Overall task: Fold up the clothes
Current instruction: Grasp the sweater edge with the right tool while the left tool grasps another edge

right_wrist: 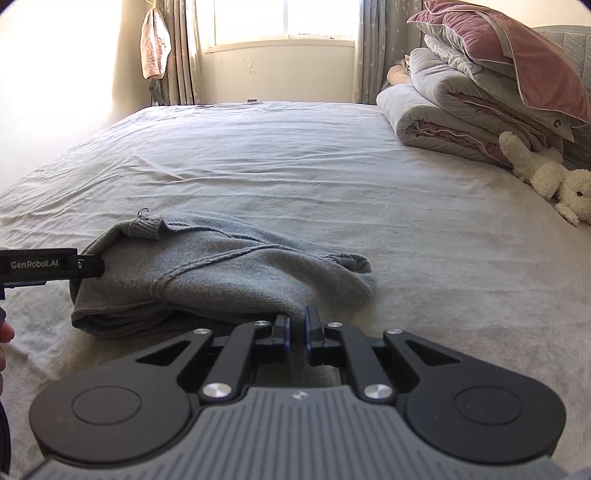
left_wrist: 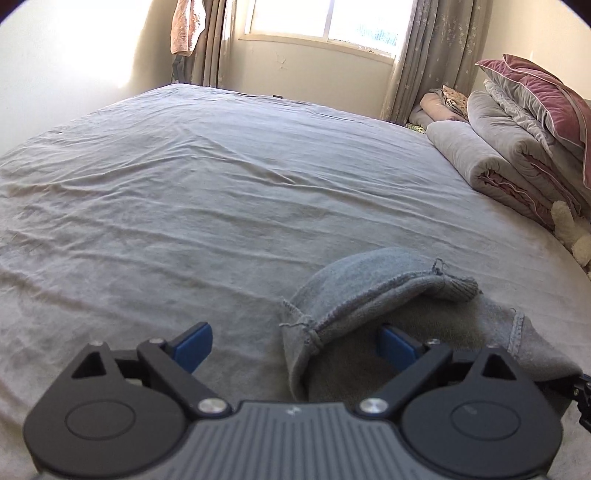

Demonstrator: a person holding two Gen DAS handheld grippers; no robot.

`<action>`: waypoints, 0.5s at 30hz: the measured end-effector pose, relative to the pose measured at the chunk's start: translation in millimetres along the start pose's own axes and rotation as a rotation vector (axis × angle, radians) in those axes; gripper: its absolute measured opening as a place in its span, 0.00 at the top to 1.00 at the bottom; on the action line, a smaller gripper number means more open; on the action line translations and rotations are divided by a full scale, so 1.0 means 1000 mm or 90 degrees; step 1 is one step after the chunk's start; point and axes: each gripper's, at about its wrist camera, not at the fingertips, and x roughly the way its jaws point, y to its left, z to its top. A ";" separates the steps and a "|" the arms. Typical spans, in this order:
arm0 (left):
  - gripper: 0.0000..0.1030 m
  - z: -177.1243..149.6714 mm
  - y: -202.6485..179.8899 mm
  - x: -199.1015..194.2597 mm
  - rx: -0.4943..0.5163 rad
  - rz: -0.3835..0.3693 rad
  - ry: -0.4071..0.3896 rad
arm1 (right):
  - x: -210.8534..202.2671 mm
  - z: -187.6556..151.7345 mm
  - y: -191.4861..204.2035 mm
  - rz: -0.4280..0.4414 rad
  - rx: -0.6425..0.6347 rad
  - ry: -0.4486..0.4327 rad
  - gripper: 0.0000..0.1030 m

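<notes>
1. Two grippers at work on one grey sweater [right_wrist: 207, 273], bunched on a pale sheet [right_wrist: 295, 166] at lower centre of both views.
2. Right gripper [right_wrist: 297, 325], lower centre of the right wrist view: clenched on a fold of the sweater's near edge, blue pads nearly together with grey knit pinched between them.
3. Left gripper [left_wrist: 295, 347], bottom of the left wrist view: released, jaws spread wide, no pinch on anything.
4. Left gripper's right finger [left_wrist: 397, 345] tucked under a raised flap of the sweater; left finger [left_wrist: 194, 345] over bare sheet, apart from the cloth.
5. Seen again at the left edge of the right wrist view as a black bar with white lettering, tip touching the sweater's left end.
6. Sweater inside out by the look of the exposed seams; ribbed cuff [right_wrist: 146, 227] folded over at its upper left, frayed threads beside it.
7. Sheet rumpled with long creases across the middle of both frames.
8. Folded quilts [right_wrist: 443, 110] stacked at upper right, a maroon pillow [right_wrist: 517, 59] on top.
9. White plush toy [right_wrist: 546, 173] at right edge, just below the quilts.
10. Window [right_wrist: 284, 18] at top centre, curtains on both sides, a pink cloth [right_wrist: 155, 44] hanging at upper left.
11. Part of a person's hand at the far left edge of the right wrist view, mostly cut off.
</notes>
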 end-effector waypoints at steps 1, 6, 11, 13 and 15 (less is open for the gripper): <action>0.12 0.000 0.000 0.000 -0.001 -0.002 -0.001 | -0.001 0.000 -0.003 0.001 0.003 0.000 0.93; 0.34 0.000 0.000 -0.002 -0.017 -0.033 -0.012 | -0.006 0.001 -0.010 0.001 0.016 -0.009 0.93; 0.66 0.000 0.000 -0.004 -0.033 -0.066 -0.021 | -0.012 0.003 -0.016 0.003 0.023 -0.019 0.94; 0.84 0.001 -0.002 -0.008 -0.033 -0.057 -0.035 | -0.014 0.004 -0.019 0.001 0.025 -0.022 0.94; 0.92 0.003 -0.002 -0.013 -0.030 -0.038 -0.051 | -0.015 0.005 -0.022 -0.005 0.029 -0.025 0.94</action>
